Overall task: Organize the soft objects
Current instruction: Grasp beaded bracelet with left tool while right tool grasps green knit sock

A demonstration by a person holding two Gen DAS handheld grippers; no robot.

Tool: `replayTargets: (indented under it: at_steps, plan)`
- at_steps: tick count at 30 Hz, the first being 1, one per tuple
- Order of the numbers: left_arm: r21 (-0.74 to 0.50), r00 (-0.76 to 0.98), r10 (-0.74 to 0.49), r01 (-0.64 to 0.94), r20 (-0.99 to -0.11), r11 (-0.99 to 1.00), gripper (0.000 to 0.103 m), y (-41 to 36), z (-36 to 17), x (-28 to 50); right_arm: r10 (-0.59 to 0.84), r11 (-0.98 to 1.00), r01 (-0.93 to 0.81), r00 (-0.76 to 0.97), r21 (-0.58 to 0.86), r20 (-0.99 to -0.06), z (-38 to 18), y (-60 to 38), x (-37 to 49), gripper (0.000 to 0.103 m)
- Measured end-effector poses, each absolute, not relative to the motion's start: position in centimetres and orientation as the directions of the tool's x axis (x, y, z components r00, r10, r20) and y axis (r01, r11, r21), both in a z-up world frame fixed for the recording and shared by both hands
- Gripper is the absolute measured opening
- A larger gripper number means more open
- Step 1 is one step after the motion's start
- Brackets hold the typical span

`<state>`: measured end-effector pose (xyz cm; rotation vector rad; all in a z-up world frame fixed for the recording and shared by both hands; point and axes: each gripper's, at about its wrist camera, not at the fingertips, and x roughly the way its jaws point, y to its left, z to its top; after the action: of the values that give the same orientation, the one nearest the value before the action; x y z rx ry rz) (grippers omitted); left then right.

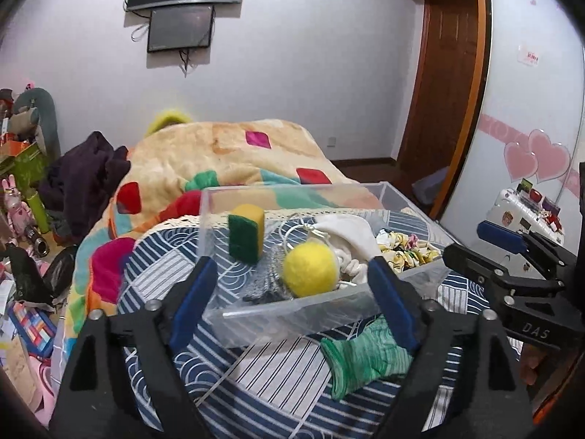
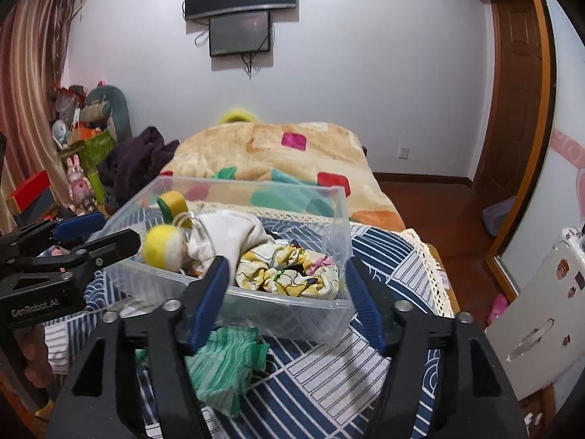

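Observation:
A clear plastic bin (image 1: 292, 311) (image 2: 292, 314) stands on the blue patterned cloth. In it lie a yellow-green sponge (image 1: 246, 232) (image 2: 172, 201), a yellow felt ball (image 1: 310, 269) (image 2: 162, 243), a white cloth bag (image 1: 351, 234) (image 2: 226, 234) and a floral scrunchie (image 1: 406, 250) (image 2: 292, 274). A green striped cloth (image 1: 362, 360) (image 2: 223, 362) lies on the cloth in front of the bin. My left gripper (image 1: 292, 270) is open and empty before the bin. My right gripper (image 2: 287, 270) is open and empty, above the green cloth.
The blue patterned cloth (image 1: 256, 395) (image 2: 329, 376) covers the surface, with a lace edge (image 2: 427, 267) on the right. A colourful blanket (image 1: 219, 153) (image 2: 278, 150) lies behind. Clutter and toys (image 1: 22, 190) stand at the left. A white suitcase (image 2: 544, 311) stands at the right.

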<state>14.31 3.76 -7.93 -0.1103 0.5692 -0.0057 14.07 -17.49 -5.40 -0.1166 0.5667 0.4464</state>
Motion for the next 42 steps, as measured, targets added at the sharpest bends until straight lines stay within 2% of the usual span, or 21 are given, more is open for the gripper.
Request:
replayTargets:
  at_steps: [4,10,21,24,26,28,34,36,42]
  plan:
    - [-0.097,0.843,-0.028,-0.029,-0.538,0.995,0.096,4.1,-8.0,12.5,0.396,0.89,-0.455,0.755,0.018,-0.522,-5.3,-17.0,12.7,0.081]
    - [-0.094,0.798,-0.03,-0.033,-0.602,0.995,0.096,4.7,-10.4,10.2,0.428,0.865,-0.5,0.708,0.028,-0.562,-7.0,-15.7,11.5,0.081]
    - [-0.102,0.713,-0.053,-0.026,-0.699,0.994,0.095,5.2,-15.9,7.8,0.448,0.824,-0.561,0.56,0.078,-0.697,-12.0,-12.9,12.3,0.081]
    - [-0.113,0.7,-0.061,-0.029,-0.712,0.993,0.082,5.1,-16.7,7.4,0.443,0.826,-0.556,0.541,0.091,-0.715,-12.6,-12.8,12.5,0.08]
    - [-0.101,0.713,-0.051,-0.028,-0.699,0.994,0.074,4.9,-16.6,7.0,0.444,0.825,-0.556,0.529,0.099,-0.723,-13.0,-12.8,12.6,0.072]
    - [-0.109,0.713,-0.068,-0.012,-0.698,0.994,0.057,4.7,-16.6,6.8,0.441,0.824,-0.557,0.519,0.101,-0.732,-13.3,-12.7,12.4,0.059]
    - [-0.096,0.711,-0.076,0.013,-0.699,0.995,0.017,4.1,-16.5,6.5,0.455,0.814,-0.571,0.518,0.103,-0.725,-13.1,-12.9,11.9,0.037]
    - [-0.102,0.71,-0.081,0.013,-0.699,0.995,0.009,4.2,-16.5,6.4,0.464,0.808,-0.578,0.513,0.109,-0.722,-13.0,-13.1,11.8,0.03]
    - [-0.111,0.719,-0.081,0.005,-0.69,0.994,0.008,4.3,-16.0,6.2,0.485,0.807,-0.577,0.532,0.121,-0.694,-12.3,-13.8,11.4,0.025]
